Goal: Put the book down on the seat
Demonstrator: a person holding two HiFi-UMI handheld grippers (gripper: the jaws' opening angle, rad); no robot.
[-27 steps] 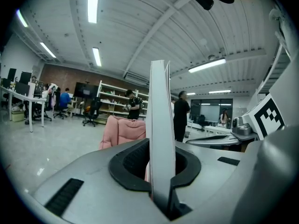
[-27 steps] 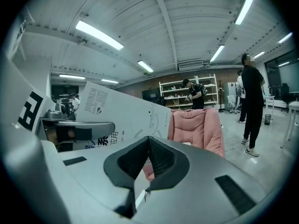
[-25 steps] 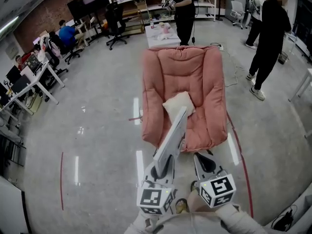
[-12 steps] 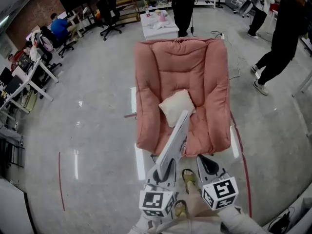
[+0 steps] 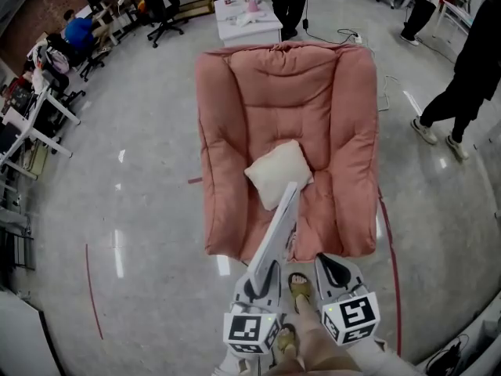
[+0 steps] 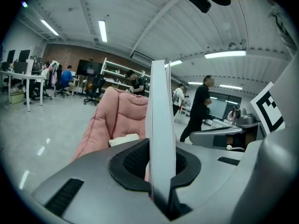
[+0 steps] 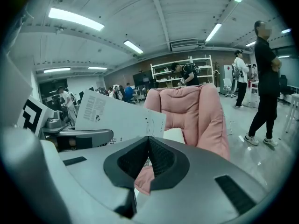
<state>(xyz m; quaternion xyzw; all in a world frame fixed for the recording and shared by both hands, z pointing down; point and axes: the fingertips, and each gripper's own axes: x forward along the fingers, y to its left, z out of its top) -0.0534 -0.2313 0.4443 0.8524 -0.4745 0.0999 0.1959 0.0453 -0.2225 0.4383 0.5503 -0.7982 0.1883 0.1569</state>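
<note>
**Head view.** Left gripper (image 5: 264,272) is clenched on the near end of the book (image 5: 278,225). The book stands on edge, covers vertical. Its long axis runs near-to-far, leaning a little right. The far end already overhangs the near lip of the pink armchair (image 5: 227,124), and the tip sits just beside the cream cushion (image 5: 278,172) lying mid-seat. The seat therefore lies straight ahead of the tongs, along the book's own axis. Right gripper (image 5: 329,263) is just right of the left one, level w/ it, clear of the book. The person's sandalled foot (image 5: 300,287) shows between the two.

**Left gripper view.** Jaws are pinched on the book's (image 6: 161,120) lower edge, w/ the page block rising upright between the pads. The armchair (image 6: 117,115) is ahead and slightly left, and the cushion (image 6: 124,140) is low on it.

**Right gripper view.** Jaws are together w/ nothing between them. The book's cover (image 7: 117,118) shows to the left, apart from this gripper (image 7: 148,160). The armchair (image 7: 196,111) is ahead.

**Judgement.** The left hand alone carries the book. Laying it flat prob. needs a roll of the cover toward open cushion-free seat, approx. right of the cushion. Risk: the book ends up propped on the cushion.
</note>
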